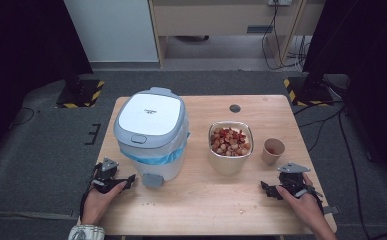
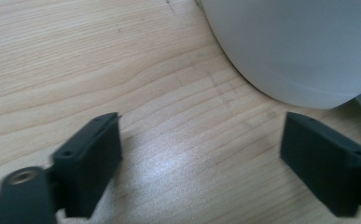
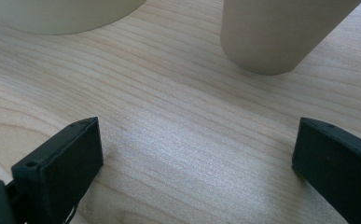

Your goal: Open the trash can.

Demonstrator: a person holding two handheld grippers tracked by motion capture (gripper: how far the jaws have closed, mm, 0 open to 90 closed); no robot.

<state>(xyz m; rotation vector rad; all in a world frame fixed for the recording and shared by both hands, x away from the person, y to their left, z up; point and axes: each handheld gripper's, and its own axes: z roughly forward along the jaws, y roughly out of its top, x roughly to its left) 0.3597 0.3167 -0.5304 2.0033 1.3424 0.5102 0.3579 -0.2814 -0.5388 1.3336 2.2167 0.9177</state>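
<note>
Resting low on the table (image 1: 201, 200), both grippers sit idle with nothing between their jaws. The left gripper (image 1: 129, 181) has its jaws spread wide, bare wood between them, and the bin (image 1: 152, 132) stands just ahead and off toward its right jaw; in the left gripper view the bin's white wall (image 2: 304, 46) curves in close past that jaw, not touching. The pedal (image 1: 152, 179) at the bin's foot looks like the nearest bit to this gripper.

The right gripper (image 1: 264, 189) is open too, empty, with the cup (image 1: 273, 151) ahead and toward its right jaw, and the bowl (image 1: 230, 145) of reddish bits ahead toward the left jaw. In the right gripper view the cup (image 3: 281, 32) stands upright, well clear of the jaws, and the bowl's edge (image 3: 61, 16) peeks in at the top.

So the split seems pretty obvious: left hand is nearer the bin, right hand is nearer the cup and bowl. Best guess, the lid has to open first, and the bin is tall and upright, so the left gripper goes forward and slightly right.
</note>
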